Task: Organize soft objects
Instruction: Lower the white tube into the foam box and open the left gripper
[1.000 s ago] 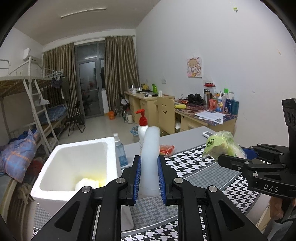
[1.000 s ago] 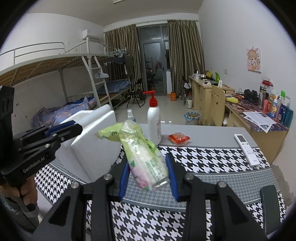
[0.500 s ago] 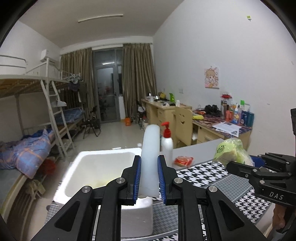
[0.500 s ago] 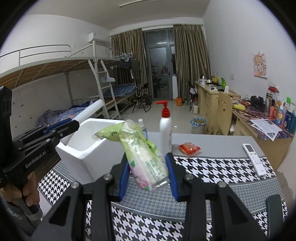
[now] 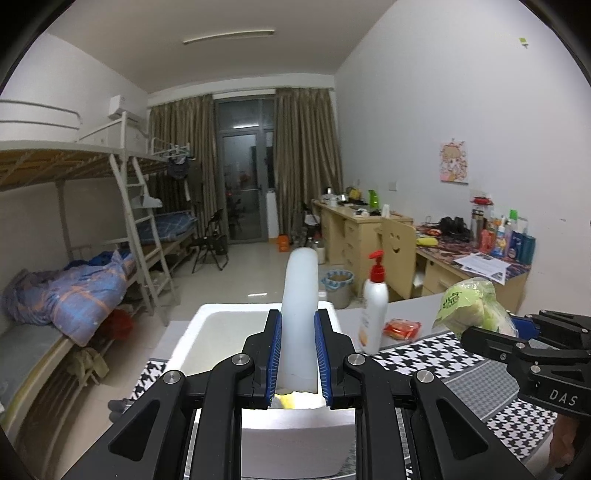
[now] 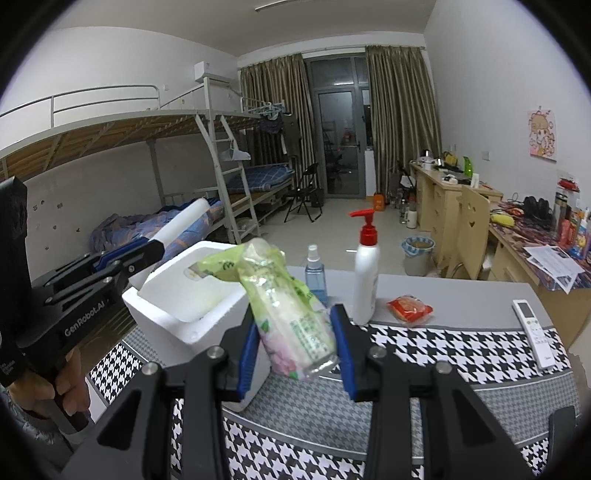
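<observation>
1 foam box [image 6: 192, 317], 1 tissue pack [image 6: 295, 317], 1 pump bottle [image 6: 365, 280], 1 spray bottle [image 6: 316, 273], 1 remote [image 6: 533, 334], 1 red packet [image 6: 410, 309].

Dim, even light from a ceiling tube [image 5: 229, 36]; fisheye edges bend and darken.

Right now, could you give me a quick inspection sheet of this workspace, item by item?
Surface: table, grey, houndstooth cloth over the near part.
Job's things: foam box, open; foam lid; tissue pack.
Clutter: pump bottle, spray bottle, red packet, remote.
Grippers: left gripper shut on foam lid above the box; right gripper shut on tissue pack beside the box.
Cables: nothing seen.
Surroundings: bunk beds, desks, curtains.
</observation>
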Tool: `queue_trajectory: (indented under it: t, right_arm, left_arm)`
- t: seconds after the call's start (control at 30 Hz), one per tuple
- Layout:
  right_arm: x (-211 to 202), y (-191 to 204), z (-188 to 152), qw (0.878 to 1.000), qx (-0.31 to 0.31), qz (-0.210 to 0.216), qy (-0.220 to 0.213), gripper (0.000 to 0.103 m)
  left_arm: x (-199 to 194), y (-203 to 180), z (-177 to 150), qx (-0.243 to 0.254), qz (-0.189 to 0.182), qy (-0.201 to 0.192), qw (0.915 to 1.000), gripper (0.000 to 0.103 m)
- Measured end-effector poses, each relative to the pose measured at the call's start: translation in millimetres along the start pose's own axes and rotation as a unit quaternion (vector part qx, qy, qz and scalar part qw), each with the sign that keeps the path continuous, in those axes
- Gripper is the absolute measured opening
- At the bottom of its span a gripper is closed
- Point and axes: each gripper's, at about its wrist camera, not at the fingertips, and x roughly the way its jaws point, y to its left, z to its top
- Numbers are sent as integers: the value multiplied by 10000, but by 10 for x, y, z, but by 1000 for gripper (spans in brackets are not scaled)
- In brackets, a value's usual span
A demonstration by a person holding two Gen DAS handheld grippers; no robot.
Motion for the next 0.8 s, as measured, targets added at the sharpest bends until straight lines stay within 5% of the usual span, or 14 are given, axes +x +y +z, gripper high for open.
queue_trajectory:
  t: [0.8]
  right_arm:
    - [228, 216, 87, 9995, -212, 123, 174, 42]
  left_arm:
    - [275, 230, -68, -121, 380, 374, 9985, 20]
